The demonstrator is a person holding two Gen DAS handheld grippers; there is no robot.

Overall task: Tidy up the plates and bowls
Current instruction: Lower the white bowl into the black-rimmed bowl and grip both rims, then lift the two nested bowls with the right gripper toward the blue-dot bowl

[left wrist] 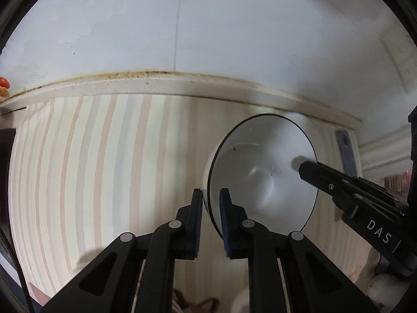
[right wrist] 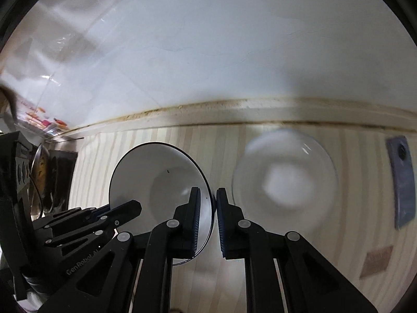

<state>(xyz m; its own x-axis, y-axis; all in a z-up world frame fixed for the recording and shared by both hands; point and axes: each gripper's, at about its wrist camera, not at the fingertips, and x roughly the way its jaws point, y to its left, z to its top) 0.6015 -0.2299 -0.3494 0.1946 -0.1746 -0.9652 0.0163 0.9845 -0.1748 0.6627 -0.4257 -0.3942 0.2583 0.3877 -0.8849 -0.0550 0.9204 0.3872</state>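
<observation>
1. The left gripper [left wrist: 211, 200] is clamped on the near rim of a white round bowl with a thin dark edge [left wrist: 263, 172].
2. The right gripper [right wrist: 208, 200] pinches the opposite rim — the bowl hangs tilted above the pale striped wooden tabletop [left wrist: 91, 169].
3. A blurred clear glass bowl [right wrist: 284, 174] lies on the table just beside it.

Second dish [right wrist: 284, 180] on the striped table covering [right wrist: 166, 140], right wrist view: smeared by blur, rim and centre indistinct, plate or bowl not determinable; dark blue-grey flat object [right wrist: 401, 180] near right edge, blurred, identity unclear; brownish patch [right wrist: 376, 262] below it, also unclear; colourful packaging [right wrist: 44, 122] at left edge, print unreadable; left wrist view: orange item [left wrist: 4, 86] cut off by left edge; white bowl [left wrist: 263, 172] lower rim hidden behind the left gripper [left wrist: 211, 219] fingers; pale rounded shapes [left wrist: 383, 284] bottom right, partly hidden, unidentifiable.
</observation>
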